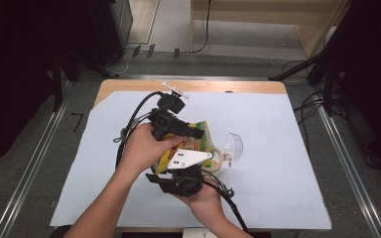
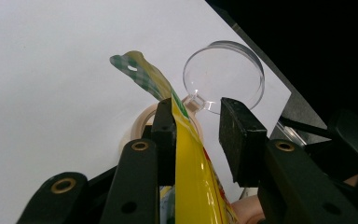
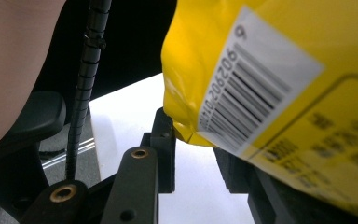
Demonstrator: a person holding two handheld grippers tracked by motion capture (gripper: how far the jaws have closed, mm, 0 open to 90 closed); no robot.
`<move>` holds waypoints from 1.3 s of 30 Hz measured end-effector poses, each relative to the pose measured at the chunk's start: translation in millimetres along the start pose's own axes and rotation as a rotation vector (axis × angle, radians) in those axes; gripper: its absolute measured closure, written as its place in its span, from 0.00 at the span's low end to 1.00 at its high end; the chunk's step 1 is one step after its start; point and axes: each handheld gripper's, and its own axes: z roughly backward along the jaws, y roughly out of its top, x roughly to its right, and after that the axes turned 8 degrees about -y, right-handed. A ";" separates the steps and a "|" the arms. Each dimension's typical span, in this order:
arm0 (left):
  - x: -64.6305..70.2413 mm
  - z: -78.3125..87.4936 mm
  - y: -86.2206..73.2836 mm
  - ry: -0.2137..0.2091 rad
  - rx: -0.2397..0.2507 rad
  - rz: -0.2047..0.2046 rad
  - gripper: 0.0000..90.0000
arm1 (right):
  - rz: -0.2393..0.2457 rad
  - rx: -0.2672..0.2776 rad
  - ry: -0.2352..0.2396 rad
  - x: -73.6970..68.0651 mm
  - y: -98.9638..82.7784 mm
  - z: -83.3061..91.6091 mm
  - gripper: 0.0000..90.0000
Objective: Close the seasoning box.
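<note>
Both tongs met at the yellow packet (image 1: pixel 198 141) above the table (image 1: pixel 278 163): left tongs (image 2: pixel 198 135) apart, packet edge against one pad; right tongs (image 3: pixel 196 154) apart beneath its barcoded corner, above the jar (image 1: pixel 218 161).

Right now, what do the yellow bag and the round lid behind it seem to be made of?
Yellow bag: looks like thin glossy plastic film; it shines, creases, and carries a printed barcode in the right gripper view. Round lid: seems clear hard plastic, since the white table sheet shows through it and its rim catches light.
</note>
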 end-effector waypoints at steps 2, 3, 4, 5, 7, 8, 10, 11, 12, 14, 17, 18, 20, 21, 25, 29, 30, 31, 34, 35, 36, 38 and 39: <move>0.3 0.1 0.0 0.000 -0.002 -0.005 0.76 | -0.006 0.001 0.001 0.1 -0.1 0.1 0.80; 0.2 0.1 -0.1 -0.002 0.000 -0.006 0.76 | -0.008 0.001 0.002 0.1 -0.1 0.0 0.80; 0.4 0.2 -0.1 0.003 -0.002 -0.006 0.76 | -0.009 0.002 0.003 0.2 -0.1 0.1 0.80; 0.3 0.2 -0.1 0.002 -0.002 -0.007 0.76 | -0.017 0.004 0.006 0.2 -0.3 0.1 0.80; 0.5 0.2 -0.1 0.003 -0.003 -0.007 0.76 | -0.017 0.005 0.006 0.2 -0.5 0.0 0.80; 0.5 0.2 -0.2 0.003 -0.004 -0.007 0.76 | -0.016 0.004 0.007 0.3 -0.6 0.1 0.80; 0.4 0.2 -0.2 0.002 -0.004 -0.009 0.76 | -0.014 0.005 0.006 0.3 -0.8 0.1 0.80; 0.3 0.1 -0.3 0.002 -0.005 -0.009 0.76 | -0.016 0.006 0.006 0.2 -1.0 -0.1 0.80; 0.1 0.0 -0.4 0.001 -0.003 -0.007 0.76 | -0.014 0.006 0.006 0.2 -1.1 -0.2 0.80; -0.3 0.0 -0.5 0.000 -0.005 -0.006 0.76 | -0.014 0.005 0.005 -0.1 -1.3 -0.3 0.80; 0.0 0.0 -0.5 0.001 -0.006 -0.009 0.76 | -0.013 0.004 0.006 0.2 -1.6 -0.4 0.80; 0.0 0.0 -0.5 0.001 -0.008 -0.011 0.76 | -0.014 0.003 0.008 0.4 -1.6 -0.5 0.81; 0.5 -0.4 -0.7 0.000 -0.007 -0.012 0.76 | -0.018 0.003 0.011 0.6 -2.0 -0.8 0.81; 0.6 -0.4 -0.6 0.000 -0.008 -0.013 0.76 | -0.018 0.002 0.013 0.6 -2.1 -0.9 0.81; 0.5 -0.5 -0.6 0.001 -0.008 -0.012 0.76 | -0.010 0.000 0.007 0.4 -1.9 -0.8 0.81; 0.4 -0.6 -0.7 0.000 -0.007 -0.012 0.76 | 0.004 0.001 -0.006 -0.8 -1.8 -0.8 0.81; 0.2 -0.6 -0.6 0.000 -0.007 -0.011 0.76 | 0.006 0.002 -0.009 -0.9 -1.8 -0.8 0.81; 0.1 -0.6 -0.6 0.001 -0.009 -0.010 0.76 | 0.008 0.002 -0.013 -1.2 -1.8 -0.8 0.80; -1.2 -0.5 -0.6 0.000 -0.006 -0.001 0.76 | 0.015 0.004 -0.026 -2.0 -1.7 -0.4 0.78; -1.3 -0.5 -0.7 0.000 -0.005 0.001 0.76 | 0.017 0.005 -0.026 -2.2 -1.7 -0.6 0.77; -1.4 -0.5 -0.7 0.000 -0.006 -0.001 0.76 | 0.017 0.006 -0.027 -2.5 -1.8 -0.8 0.77; -1.2 -0.5 -0.7 0.000 -0.006 0.000 0.76 | 0.019 0.005 -0.027 -2.6 -1.8 -0.8 0.77; -1.1 -0.6 -0.7 -0.001 -0.005 0.000 0.76 | 0.019 0.005 -0.028 -2.5 -1.7 -0.7 0.78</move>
